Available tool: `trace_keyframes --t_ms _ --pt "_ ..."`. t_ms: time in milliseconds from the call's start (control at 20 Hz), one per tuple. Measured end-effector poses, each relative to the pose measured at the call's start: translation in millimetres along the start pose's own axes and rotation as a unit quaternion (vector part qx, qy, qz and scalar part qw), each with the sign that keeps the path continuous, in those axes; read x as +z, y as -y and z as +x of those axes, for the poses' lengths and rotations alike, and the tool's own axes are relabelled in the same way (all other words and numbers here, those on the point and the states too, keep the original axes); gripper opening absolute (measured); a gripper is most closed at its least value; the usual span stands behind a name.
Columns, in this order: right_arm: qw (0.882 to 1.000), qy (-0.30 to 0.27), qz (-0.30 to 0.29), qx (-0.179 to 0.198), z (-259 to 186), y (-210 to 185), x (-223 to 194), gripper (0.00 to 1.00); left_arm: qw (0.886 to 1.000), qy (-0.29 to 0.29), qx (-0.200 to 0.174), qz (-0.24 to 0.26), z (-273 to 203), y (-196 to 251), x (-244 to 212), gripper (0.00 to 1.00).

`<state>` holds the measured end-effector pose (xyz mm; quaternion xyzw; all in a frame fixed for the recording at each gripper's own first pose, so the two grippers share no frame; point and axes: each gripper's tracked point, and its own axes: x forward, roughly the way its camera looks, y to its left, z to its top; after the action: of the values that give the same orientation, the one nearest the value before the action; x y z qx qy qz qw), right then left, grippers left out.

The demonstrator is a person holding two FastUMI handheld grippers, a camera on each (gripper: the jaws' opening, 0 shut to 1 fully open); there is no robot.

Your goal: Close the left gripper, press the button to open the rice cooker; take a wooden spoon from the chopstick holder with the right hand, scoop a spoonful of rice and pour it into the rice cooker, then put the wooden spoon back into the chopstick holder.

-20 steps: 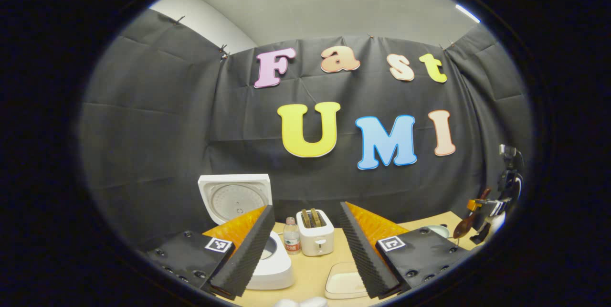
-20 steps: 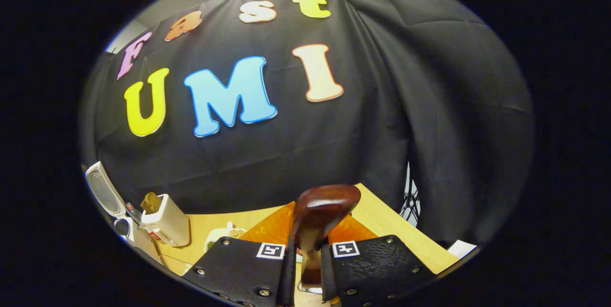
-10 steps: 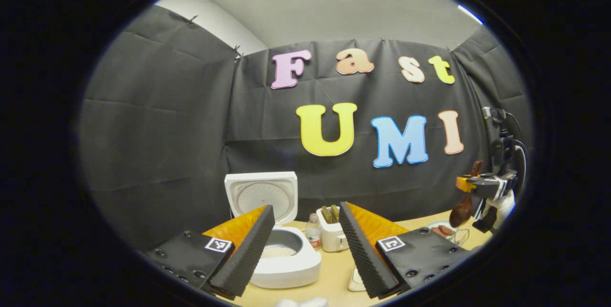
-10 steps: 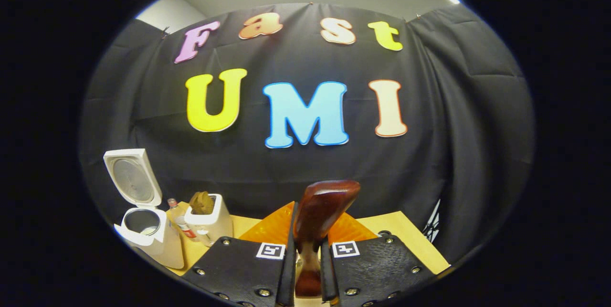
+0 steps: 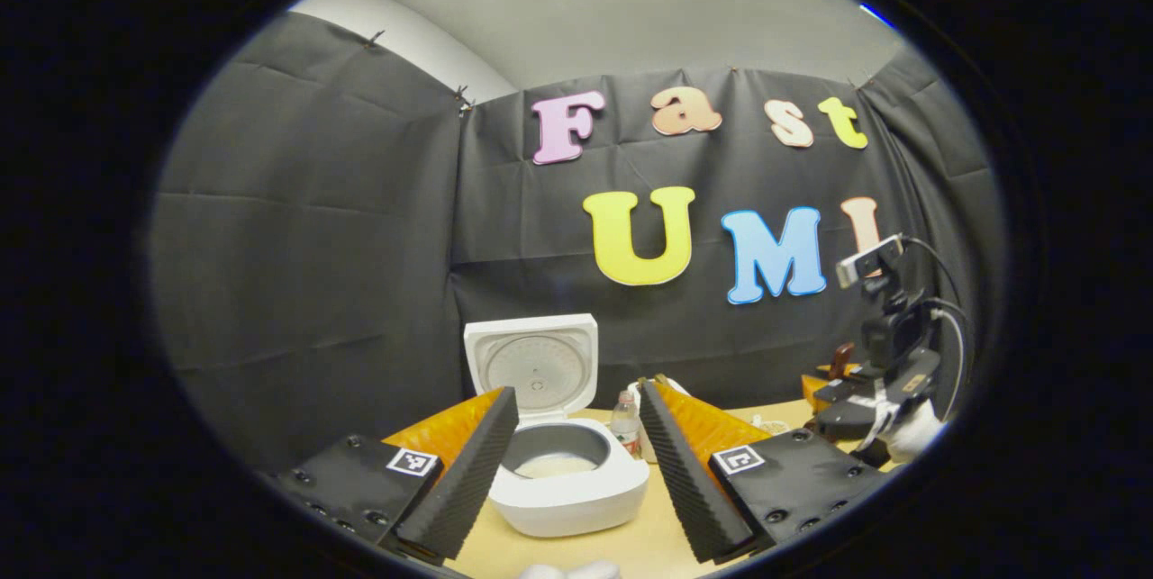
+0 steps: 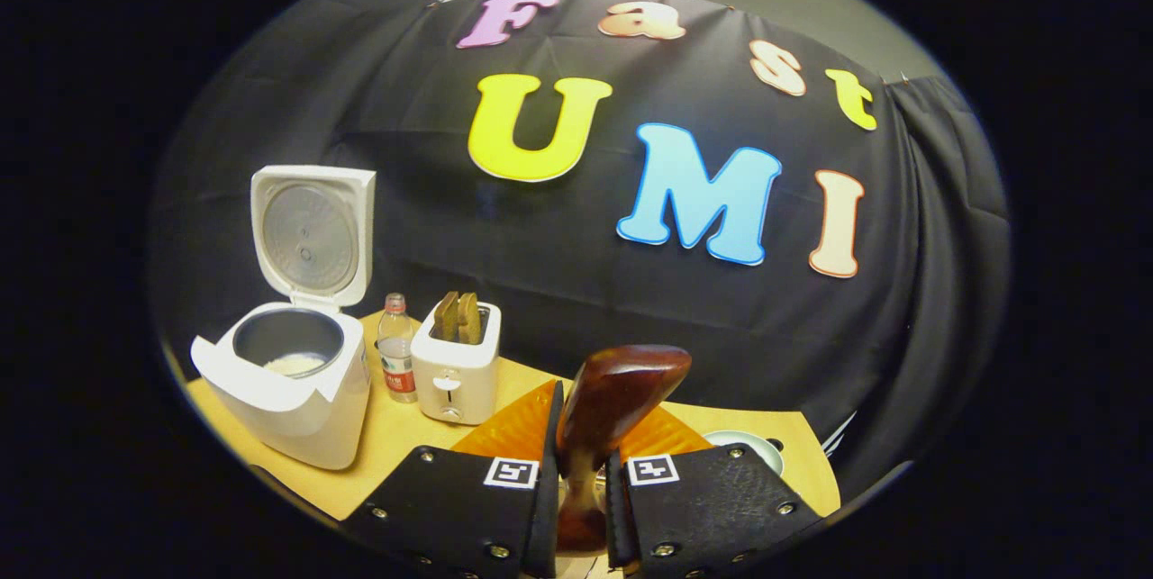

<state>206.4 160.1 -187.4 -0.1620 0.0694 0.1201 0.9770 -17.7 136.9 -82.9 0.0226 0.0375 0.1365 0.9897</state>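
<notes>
The right tongs point(image 6: 581, 493) pinch the wooden spoon point(image 6: 612, 399) by its handle, bowl upright beyond the fingertips, long axis along the fingers. The rice cooker point(image 6: 288, 381) stands open on the bench point(image 6: 396, 453), left of the spoon and beyond it, with a bottle point(image 6: 396, 361) and a toaster point(image 6: 455, 372) just to the cooker's right. The left tongs point(image 5: 576, 462) are spread and hold nothing, facing the cooker and nearer to it. The spoon belongs to the right hand, so reaching the cooker likely means a leftward carry.

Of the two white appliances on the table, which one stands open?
The rice cooker, at the left of the right gripper view: its lid is raised upright and the pot shows. The toaster beside it has no lid and holds bread.
</notes>
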Motion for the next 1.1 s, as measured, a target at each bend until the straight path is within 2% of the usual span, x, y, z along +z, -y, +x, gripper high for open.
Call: trace_keyframes --t_ms 200,350,500,750,800,950,1100 --pt "0.997 -0.030 -0.070 0.011 10 -31 -44 0.22 1.000 0.002 0.006 0.010 -2 -10 -4 0.96" --pt "0.992 -0.045 -0.118 0.018 18 -47 -69 0.22 1.000 -0.002 0.006 0.013 0 -12 -13 0.94" --pt "0.987 -0.075 -0.141 0.028 26 -57 -98 0.22 1.000 -0.007 0.005 0.015 1 -16 -19 0.94" --pt "0.984 -0.116 -0.130 0.034 28 -71 -136 0.22 1.000 -0.015 0.006 0.014 3 -23 -29 0.94" --pt "0.983 -0.125 -0.126 0.036 28 -74 -142 0.26 1.000 -0.014 0.007 0.016 3 -25 -31 0.94" --pt "0.984 -0.131 -0.111 0.038 30 -80 -148 0.22 1.000 -0.017 0.009 0.019 6 -31 -35 0.94" --pt "0.987 -0.142 -0.064 0.048 29 -93 -149 0.22 1.000 -0.019 0.011 0.018 6 -37 -36 0.94"
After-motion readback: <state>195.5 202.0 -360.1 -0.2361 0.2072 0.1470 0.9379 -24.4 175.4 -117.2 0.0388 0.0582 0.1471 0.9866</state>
